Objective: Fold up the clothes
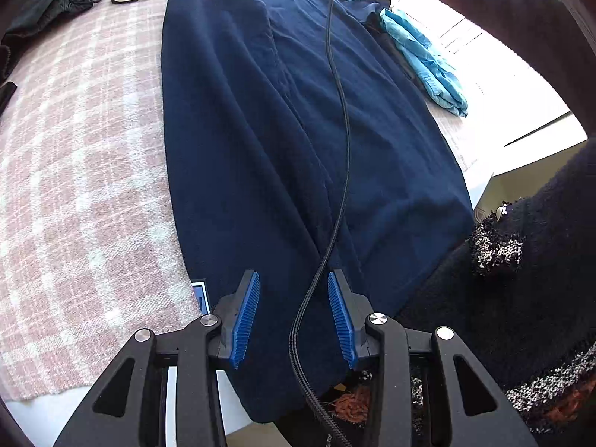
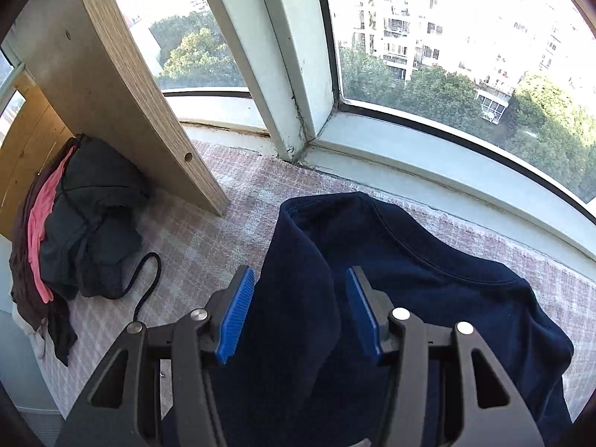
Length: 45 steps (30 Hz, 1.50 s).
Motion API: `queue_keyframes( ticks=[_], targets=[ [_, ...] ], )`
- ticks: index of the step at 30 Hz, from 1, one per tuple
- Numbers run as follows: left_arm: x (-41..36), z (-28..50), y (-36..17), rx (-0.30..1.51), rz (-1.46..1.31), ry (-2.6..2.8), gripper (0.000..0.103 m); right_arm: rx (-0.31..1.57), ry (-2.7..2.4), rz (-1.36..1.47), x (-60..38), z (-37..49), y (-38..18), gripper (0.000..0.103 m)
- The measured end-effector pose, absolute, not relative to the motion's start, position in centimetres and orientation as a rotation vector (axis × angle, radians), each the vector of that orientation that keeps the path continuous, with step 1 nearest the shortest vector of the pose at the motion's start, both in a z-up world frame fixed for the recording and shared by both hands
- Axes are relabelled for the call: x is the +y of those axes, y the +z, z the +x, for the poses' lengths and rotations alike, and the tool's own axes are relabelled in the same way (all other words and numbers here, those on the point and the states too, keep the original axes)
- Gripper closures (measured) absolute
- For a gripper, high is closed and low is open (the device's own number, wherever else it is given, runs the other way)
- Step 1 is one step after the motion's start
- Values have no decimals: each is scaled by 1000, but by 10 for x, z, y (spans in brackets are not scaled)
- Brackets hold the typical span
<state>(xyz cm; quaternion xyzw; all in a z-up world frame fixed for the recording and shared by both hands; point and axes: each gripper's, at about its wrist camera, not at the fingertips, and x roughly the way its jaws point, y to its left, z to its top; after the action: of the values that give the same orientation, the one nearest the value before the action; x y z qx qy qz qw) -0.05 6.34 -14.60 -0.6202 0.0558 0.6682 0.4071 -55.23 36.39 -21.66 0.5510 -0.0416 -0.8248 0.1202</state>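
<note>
Item 1, navy garment (image 1: pixel 283 141): lies lengthwise on the pink checked blanket (image 1: pixel 82 171), running from 6 o'clock up to 12 in your left wrist view. Its near hem hangs over the blanket's edge at 6 o'clock. In the right wrist view its collar end (image 2: pixel 428 253) lies near the window sill, with one fold of cloth raised toward 12 o'clock.

Item 2, your left gripper (image 1: pixel 293 316): tongs spread apart, blue pads to either side of the garment's lower part, nothing pinched. A black braided cable (image 1: pixel 337 85) runs between them from 6 toward 12 o'clock.

Item 3, your right gripper (image 2: pixel 300 313): tongs spread; the raised navy fold stands between the pads, but whether either pad touches it cannot be told.

Item 4, light blue folded garment (image 1: pixel 424 59): at 2 o'clock of the navy one, just beside its edge.

Item 5, dark clothes heap (image 2: pixel 85 219) with a pink piece: at 9 o'clock in the right view, against a wooden panel (image 2: pixel 123 97).

Item 6, window (image 2: pixel 447 37): 12 to 3 o'clock.

Item 7, your dark sleeve (image 1: pixel 521 279): 4 o'clock, left view.
</note>
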Motion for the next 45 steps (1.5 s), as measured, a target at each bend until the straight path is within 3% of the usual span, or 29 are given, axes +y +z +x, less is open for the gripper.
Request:
queue_keyframes(
  ticks=[6, 7, 8, 9, 14, 18, 21, 23, 26, 29, 34, 40, 42, 45],
  targets=[
    [55, -4, -148, 114, -1577, 1647, 67, -45, -2371, 1624, 350, -570, -224, 54],
    [55, -4, -148, 121, -1576, 1648, 67, -46, -2380, 1632, 353, -571, -225, 60],
    [55, -4, -148, 128, -1575, 1649, 67, -47, -2389, 1641, 356, -573, -226, 89],
    [56, -3, -148, 135, -1575, 1650, 67, -47, -2399, 1649, 359, -574, -226, 96],
    [54, -1, -147, 146, -1572, 1653, 67, -52, -2445, 1690, 374, -579, -230, 96],
    [54, 2, -146, 160, -1562, 1656, 67, -143, -2513, 1751, 398, -582, -230, 73],
    [56, 3, -146, 161, -1560, 1657, 67, -79, -2648, 1605, 398, -569, -203, 73],
    [58, 3, -146, 158, -1562, 1657, 67, -46, -2651, 1470, 388, -558, -187, 73],
    [55, 3, -145, 175, -1558, 1658, 67, -37, -2477, 1524, 363, -563, -199, 74],
    [57, 3, -145, 191, -1555, 1657, 67, 193, -2533, 1561, 335, -569, -214, 74],
    [59, 2, -146, 188, -1555, 1658, 67, 407, -2534, 1594, 314, -584, -219, 74],
    [62, 1, -147, 178, -1550, 1646, 67, 435, -2438, 1688, 311, -599, -233, 75],
    [62, 1, -147, 177, -1547, 1643, 67, 436, -2418, 1687, 309, -598, -237, 98],
    [62, 1, -147, 182, -1540, 1640, 67, 278, -2416, 1637, 316, -597, -233, 98]
  ],
)
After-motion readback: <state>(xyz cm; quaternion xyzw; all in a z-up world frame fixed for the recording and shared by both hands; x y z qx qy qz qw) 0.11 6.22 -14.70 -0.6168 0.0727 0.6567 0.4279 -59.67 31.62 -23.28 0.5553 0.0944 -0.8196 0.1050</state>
